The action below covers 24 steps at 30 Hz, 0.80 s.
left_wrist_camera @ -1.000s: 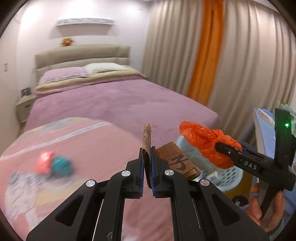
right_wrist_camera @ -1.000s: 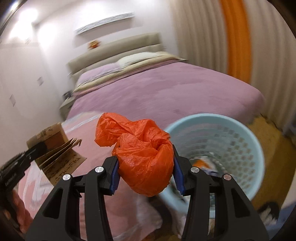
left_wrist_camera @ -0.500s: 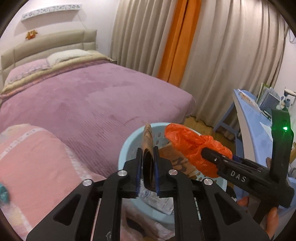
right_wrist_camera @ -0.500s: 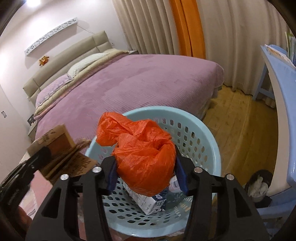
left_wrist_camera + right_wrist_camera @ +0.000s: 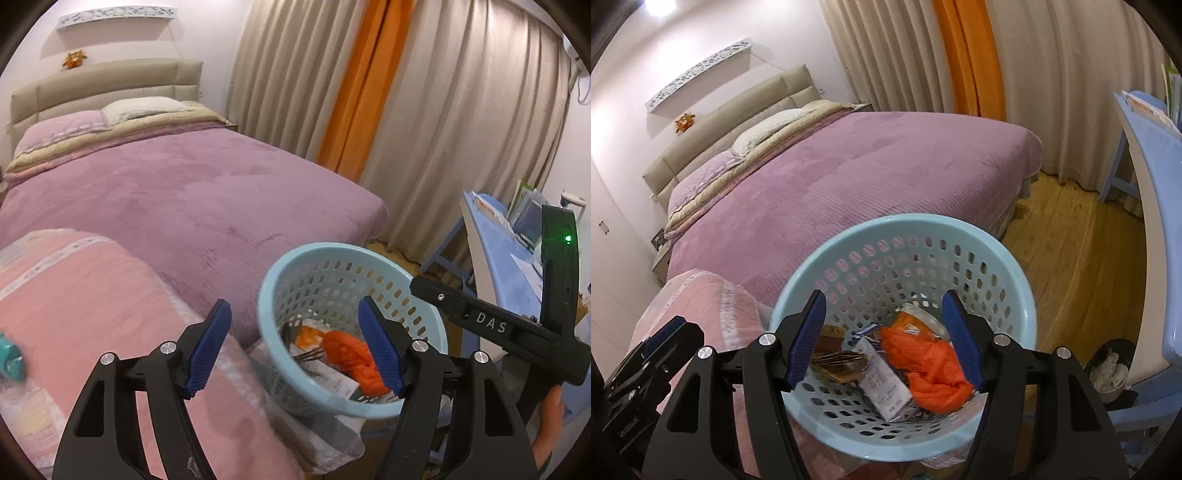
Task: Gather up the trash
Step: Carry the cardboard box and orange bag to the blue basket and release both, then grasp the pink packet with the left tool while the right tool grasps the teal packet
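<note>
**Two grippers empty over the basket**

Both jaws have just been opening, and nothing sits between them. Below the right gripper (image 5: 884,339), the basket (image 5: 1015,280) holds the orange bag (image 5: 927,373), a carton (image 5: 882,384) and folded cardboard (image 5: 838,363). To its left, the left gripper (image 5: 295,343) stands wide above the basket's near rim, beside the pink blanket (image 5: 92,295).

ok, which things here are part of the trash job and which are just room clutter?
Job:
- light blue basket
- orange plastic bag, in it
- folded cardboard, in it
- white carton, in it
- left gripper, right gripper: both open, empty

Just there:
- bed
- pink blanket
- curtains
- blue desk
</note>
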Available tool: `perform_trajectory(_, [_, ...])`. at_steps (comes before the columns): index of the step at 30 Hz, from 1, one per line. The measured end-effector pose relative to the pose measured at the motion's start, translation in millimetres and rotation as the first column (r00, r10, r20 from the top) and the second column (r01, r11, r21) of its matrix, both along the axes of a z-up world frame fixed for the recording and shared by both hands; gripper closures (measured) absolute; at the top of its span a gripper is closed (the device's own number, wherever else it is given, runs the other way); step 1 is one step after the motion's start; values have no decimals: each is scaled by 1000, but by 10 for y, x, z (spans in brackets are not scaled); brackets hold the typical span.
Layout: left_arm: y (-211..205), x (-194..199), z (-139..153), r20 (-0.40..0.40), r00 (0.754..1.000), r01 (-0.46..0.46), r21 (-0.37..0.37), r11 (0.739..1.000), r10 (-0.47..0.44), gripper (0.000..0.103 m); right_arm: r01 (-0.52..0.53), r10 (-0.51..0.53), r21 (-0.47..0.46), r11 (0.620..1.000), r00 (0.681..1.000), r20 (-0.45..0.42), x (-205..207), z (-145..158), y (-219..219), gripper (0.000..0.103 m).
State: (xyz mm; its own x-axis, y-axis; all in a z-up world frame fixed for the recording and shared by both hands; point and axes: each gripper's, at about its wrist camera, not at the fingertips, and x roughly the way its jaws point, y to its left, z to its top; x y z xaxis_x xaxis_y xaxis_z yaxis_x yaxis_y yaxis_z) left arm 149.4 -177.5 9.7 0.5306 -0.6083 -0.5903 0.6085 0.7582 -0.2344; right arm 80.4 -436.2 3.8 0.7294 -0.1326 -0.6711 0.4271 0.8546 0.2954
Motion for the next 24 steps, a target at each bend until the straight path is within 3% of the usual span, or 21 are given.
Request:
perform_trajectory(6, [541, -34, 125, 15, 996, -91, -38, 995, 91, 34, -64, 66, -48, 997, 997, 41, 14, 187, 349, 41])
perform_trajectory(11, [1062, 6, 216, 37, 979, -198, -29, 980, 199, 34, -153, 158, -86, 984, 986, 60, 130, 299, 794, 41])
perform_trajectory(19, [2113, 224, 166, 7, 907, -421, 17, 907, 421, 34, -335, 345, -128, 933, 936, 64, 438, 296, 1618, 41])
perform_trajectory(24, [2552, 440, -30, -54, 865, -494, 73, 866, 498, 34, -482, 488, -124, 868, 872, 30, 696, 234, 2175, 47])
